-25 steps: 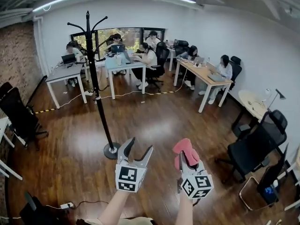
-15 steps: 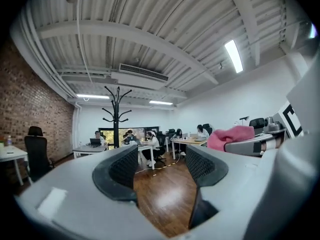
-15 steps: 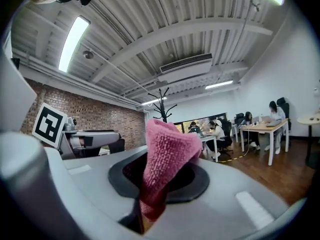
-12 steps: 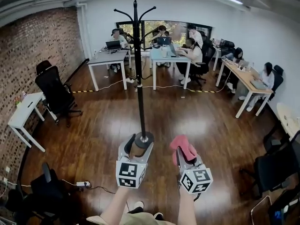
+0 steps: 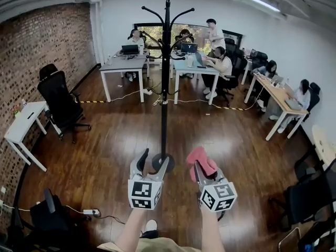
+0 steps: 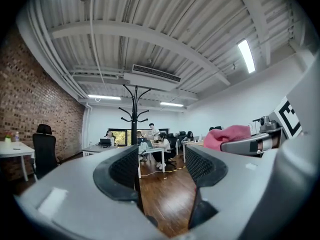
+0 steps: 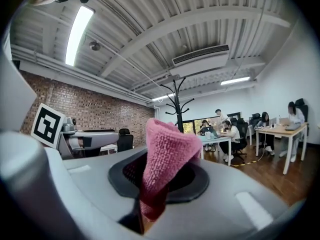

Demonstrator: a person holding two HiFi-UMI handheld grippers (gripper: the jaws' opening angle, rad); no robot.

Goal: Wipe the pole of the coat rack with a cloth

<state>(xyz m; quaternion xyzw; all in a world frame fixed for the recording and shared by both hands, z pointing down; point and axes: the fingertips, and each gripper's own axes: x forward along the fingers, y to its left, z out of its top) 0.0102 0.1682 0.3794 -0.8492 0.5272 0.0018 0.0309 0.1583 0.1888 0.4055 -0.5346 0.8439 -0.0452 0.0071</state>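
Note:
The black coat rack [image 5: 165,77] stands straight ahead on the wood floor, its round base [image 5: 160,162] just beyond my left gripper [image 5: 153,160]. That gripper is open with nothing between its jaws, and the rack's pole [image 6: 134,114] shows past its left jaw in the left gripper view. My right gripper [image 5: 201,167] is shut on a pink cloth [image 5: 201,160], held right of the base and apart from the pole. In the right gripper view the pink cloth [image 7: 165,159] sticks up from the closed jaws, with the coat rack [image 7: 178,106] farther off.
White desks [image 5: 122,67] with several seated people stand behind the rack, and one person [image 5: 212,33] stands there. A black office chair [image 5: 59,101] and a small white table [image 5: 22,126] sit at the left by the brick wall. A power strip [image 5: 90,212] lies on the floor.
The view swung from the right side of the room to face the rack. The rack's base now lies just beyond my left gripper. Both grippers stay as they were, the cloth still held.

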